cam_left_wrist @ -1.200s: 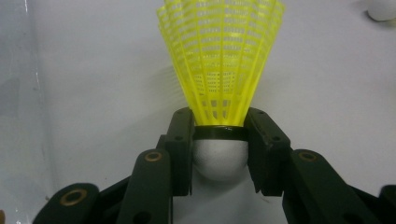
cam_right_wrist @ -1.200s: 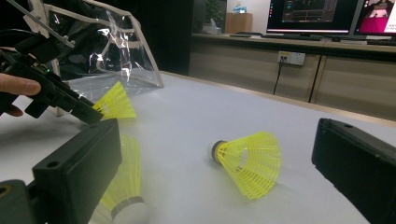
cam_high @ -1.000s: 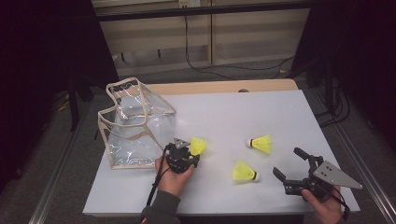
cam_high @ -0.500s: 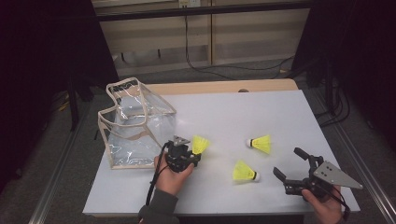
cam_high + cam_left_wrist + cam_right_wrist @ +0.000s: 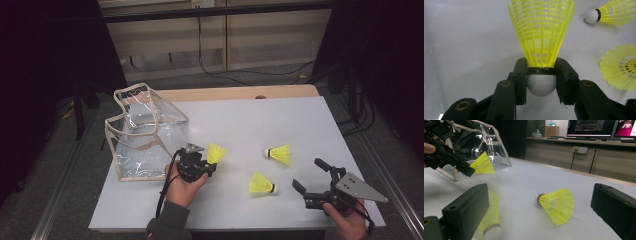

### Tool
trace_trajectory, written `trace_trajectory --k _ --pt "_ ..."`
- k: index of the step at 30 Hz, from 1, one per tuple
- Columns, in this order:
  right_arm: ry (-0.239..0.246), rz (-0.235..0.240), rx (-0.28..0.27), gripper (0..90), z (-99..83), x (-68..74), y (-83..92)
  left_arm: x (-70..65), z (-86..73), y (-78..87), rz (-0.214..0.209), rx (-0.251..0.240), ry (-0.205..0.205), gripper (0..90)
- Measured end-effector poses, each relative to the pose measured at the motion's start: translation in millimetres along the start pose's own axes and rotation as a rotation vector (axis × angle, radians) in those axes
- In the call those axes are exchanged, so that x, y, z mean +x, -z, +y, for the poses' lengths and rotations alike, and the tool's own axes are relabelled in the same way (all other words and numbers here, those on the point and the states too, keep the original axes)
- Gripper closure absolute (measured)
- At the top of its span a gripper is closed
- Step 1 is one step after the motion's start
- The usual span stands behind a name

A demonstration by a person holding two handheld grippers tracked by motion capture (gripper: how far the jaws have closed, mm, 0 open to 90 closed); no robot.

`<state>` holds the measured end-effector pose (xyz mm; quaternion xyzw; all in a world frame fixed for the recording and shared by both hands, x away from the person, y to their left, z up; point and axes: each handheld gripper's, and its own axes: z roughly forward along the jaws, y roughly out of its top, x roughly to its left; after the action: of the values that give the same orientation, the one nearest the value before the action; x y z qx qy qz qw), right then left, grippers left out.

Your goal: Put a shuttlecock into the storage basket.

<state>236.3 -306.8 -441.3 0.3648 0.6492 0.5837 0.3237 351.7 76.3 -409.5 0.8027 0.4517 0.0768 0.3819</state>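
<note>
My left gripper (image 5: 206, 167) (image 5: 541, 81) is shut on the white cork of a yellow shuttlecock (image 5: 216, 152) (image 5: 541, 30), its skirt pointing away from the jaws, lifted just right of a clear plastic bag (image 5: 142, 132). The same held shuttlecock (image 5: 482, 164) and the bag (image 5: 486, 142) appear far left in the right gripper view. Two more yellow shuttlecocks lie on the white table: one (image 5: 277, 153) (image 5: 556, 205) farther back, one (image 5: 261, 183) (image 5: 489, 220) nearer. My right gripper (image 5: 309, 176) stands open near the front right edge, nothing between its jaws.
The white table top (image 5: 260, 120) ends in a wooden strip at the back. A cabinet front (image 5: 564, 155) with a wall socket and monitors stands beyond the table. A cable trails from the left gripper over the front edge.
The left gripper has lifted and shifted slightly with the shuttlecock still in its jaws. The right gripper and the two loose shuttlecocks have stayed put.
</note>
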Motion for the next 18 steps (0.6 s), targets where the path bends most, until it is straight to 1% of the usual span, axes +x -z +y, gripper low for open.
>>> trace_trajectory --k 4,7,8,12,16,17,18 --pt "0.000 0.001 0.000 1.5 -0.2 -0.2 -0.2 1.5 4.8 4.2 -0.011 -0.002 0.000 64.7" --pt "0.001 0.006 0.003 1.5 -0.6 -0.2 -0.5 2.2 7.4 5.9 -0.016 -0.008 0.010 64.7" --pt "0.001 0.007 0.002 1.5 -0.5 -0.1 -0.5 3.3 8.4 6.7 -0.020 0.000 0.002 64.7" --pt "0.001 0.007 0.002 1.5 -0.3 0.1 -0.4 2.9 10.2 6.6 -0.024 0.002 0.008 64.7" --pt "-0.001 0.003 0.002 1.5 -0.1 -0.1 0.1 2.9 14.1 9.0 -0.039 0.011 0.007 64.7" --pt "-0.002 0.003 0.001 1.5 -0.1 -0.1 0.2 3.6 15.4 9.8 -0.049 0.019 0.006 64.7" --pt "-0.001 0.003 0.001 1.5 0.0 -0.1 0.2 3.1 16.2 9.5 -0.046 0.012 0.011 64.7"
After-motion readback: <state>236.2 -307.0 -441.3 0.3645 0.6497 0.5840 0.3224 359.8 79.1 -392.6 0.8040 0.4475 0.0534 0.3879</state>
